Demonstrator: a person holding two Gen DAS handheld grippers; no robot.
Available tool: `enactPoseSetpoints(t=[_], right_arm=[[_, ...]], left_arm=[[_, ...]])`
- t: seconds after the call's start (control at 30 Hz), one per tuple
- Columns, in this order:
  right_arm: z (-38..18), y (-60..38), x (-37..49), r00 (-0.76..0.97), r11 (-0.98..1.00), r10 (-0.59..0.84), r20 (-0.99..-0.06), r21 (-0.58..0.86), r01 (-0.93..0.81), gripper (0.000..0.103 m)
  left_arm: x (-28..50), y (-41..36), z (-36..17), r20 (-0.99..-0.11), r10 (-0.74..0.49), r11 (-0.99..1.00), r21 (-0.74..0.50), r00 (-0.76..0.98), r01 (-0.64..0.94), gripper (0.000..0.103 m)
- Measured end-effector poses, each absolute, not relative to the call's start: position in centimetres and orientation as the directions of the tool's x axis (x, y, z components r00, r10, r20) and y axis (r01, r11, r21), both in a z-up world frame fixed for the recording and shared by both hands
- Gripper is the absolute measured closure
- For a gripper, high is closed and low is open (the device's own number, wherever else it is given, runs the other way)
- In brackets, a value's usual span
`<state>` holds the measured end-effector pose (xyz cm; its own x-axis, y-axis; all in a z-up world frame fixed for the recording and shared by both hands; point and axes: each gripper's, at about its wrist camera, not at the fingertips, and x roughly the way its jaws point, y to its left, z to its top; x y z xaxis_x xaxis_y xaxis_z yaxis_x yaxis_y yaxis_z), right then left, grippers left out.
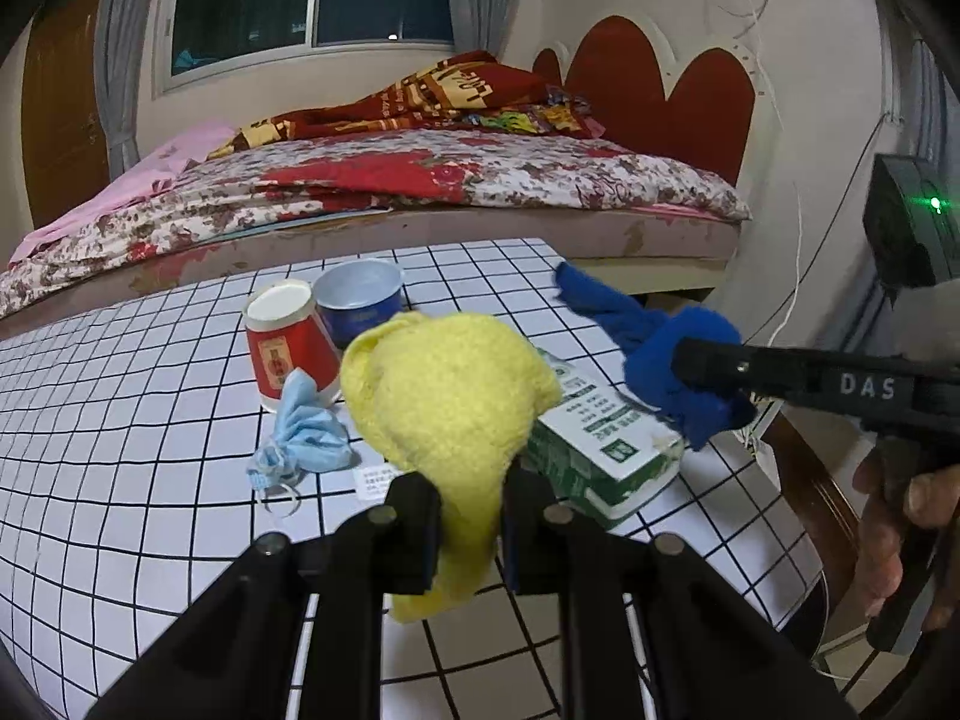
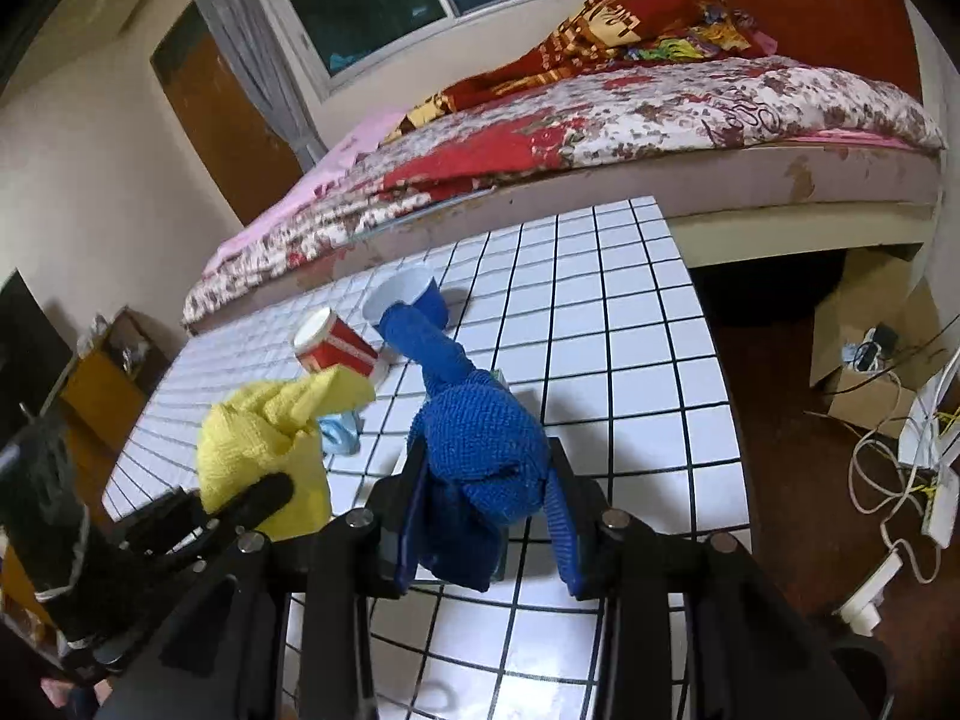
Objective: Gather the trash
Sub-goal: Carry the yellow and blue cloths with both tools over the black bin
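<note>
My left gripper (image 1: 471, 516) is shut on a yellow cloth (image 1: 450, 396) and holds it bunched above the tiled table (image 1: 120, 420). My right gripper (image 2: 486, 516) is shut on a blue cloth (image 2: 480, 450), also lifted off the table. Under the cloths, a red paper cup (image 1: 288, 342) stands upside down, a blue cup (image 1: 360, 300) lies on its side behind it, and a crumpled light-blue face mask (image 1: 300, 438) and a green-and-white carton (image 1: 606, 444) lie flat. The right gripper (image 1: 684, 372) comes in from the right with the blue cloth (image 1: 660, 354). The yellow cloth (image 2: 264, 438) partly hides the mask (image 2: 342, 432).
A bed (image 1: 420, 180) with flowered bedding runs along the table's far edge. A person's hand (image 1: 900, 528) grips the right tool. On the floor right of the table are a cardboard box (image 2: 858, 348) and white cables (image 2: 900, 480). A small printed slip (image 1: 375, 477) lies by the mask.
</note>
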<state>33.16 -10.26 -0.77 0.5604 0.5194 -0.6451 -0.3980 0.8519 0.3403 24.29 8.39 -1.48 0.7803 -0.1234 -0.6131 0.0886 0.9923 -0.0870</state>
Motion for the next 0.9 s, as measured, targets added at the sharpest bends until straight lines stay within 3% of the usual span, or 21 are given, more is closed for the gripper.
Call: enactPoseSetpoints(t=[0.2, 0.43, 0.9], right_arm=[[-0.9, -9.9, 33.3, 0.544, 0.843, 0.537, -0.645, 0.384, -0.376, 0.066], [-0.5, -11.0, 32.9, 0.557, 0.815, 0.577, -0.597, 0.464, -0.348, 0.066], [1.9, -15.8, 29.7, 0.671, 0.882, 0.468, -0.575, 0.342, -0.323, 0.066]], left_arm=[[24.1, 6.0, -1.3, -0.616, -0.177, 0.984, -0.108, 0.768, 0.141, 0.086], [25.8, 3.9, -5.4, -0.717, -0.186, 0.982, -0.115, 0.672, 0.148, 0.086], [22.4, 3.7, -1.7, -0.603, -0.182, 0.983, -0.106, 0.777, 0.149, 0.086]])
